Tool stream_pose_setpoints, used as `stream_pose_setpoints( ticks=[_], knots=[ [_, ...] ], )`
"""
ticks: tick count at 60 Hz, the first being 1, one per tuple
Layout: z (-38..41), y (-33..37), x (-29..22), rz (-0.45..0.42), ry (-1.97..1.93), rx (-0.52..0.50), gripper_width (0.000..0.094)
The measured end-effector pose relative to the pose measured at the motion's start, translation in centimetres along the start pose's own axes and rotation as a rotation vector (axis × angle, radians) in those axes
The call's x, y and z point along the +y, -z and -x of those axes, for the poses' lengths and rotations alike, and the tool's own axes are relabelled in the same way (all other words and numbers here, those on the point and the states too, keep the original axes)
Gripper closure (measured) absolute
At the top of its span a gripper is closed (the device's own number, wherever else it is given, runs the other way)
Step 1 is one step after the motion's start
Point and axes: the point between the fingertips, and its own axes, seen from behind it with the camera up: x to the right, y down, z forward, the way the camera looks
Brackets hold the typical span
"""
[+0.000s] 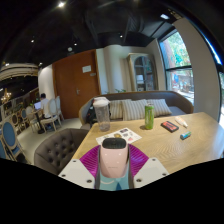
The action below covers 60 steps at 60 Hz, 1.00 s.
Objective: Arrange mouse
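The white mouse sits at the bottom centre of the frame, clamped between the gripper fingers, whose purple pads press both its sides. It looks lifted off the wooden table, so pickup seems done and placing remains. The gripper is held level above the table's near edge, facing the green bottle and grey sofa
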Motion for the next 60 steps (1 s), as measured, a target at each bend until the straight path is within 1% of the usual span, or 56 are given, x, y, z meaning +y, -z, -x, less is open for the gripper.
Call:
stream_pose_setpoints(
  ticks=[6,15,18,22,26,28,34,38,40,43,44,46,60],
  knots=[
    [2.6,-2.6,6.6,0.109,0.026,-0.018,0.0558],
    [3.5,-4.1,11.5,0.237,0.044,0.004,0.0558],
    [3.3,-4.1,12.5,0.245,0.055,0.025,0.0556],
    [2.7,-4.4,13.7,0.276,0.081,0.054,0.0556],
    [2.5,-4.5,13.7,0.271,0.083,0.064,0.0549],
    [2.6,-4.3,13.6,0.274,0.076,0.068,0.0531],
    [2.4,-4.5,13.9,0.291,0.076,0.069,0.0436],
    [2.6,-4.3,14.0,0.303,0.085,0.05,0.0364],
    [2.7,-4.0,14.0,0.313,0.087,0.034,0.028],
    [3.1,-3.4,14.2,0.33,0.087,0.001,0.0085],
    [3.0,-3.2,14.3,0.336,0.088,-0.004,0.008],
    [2.9,-2.6,14.3,0.343,0.092,-0.016,0.0102],
    [0.9,3.6,13.8,0.325,0.135,-0.098,0.0089]
  ],
)
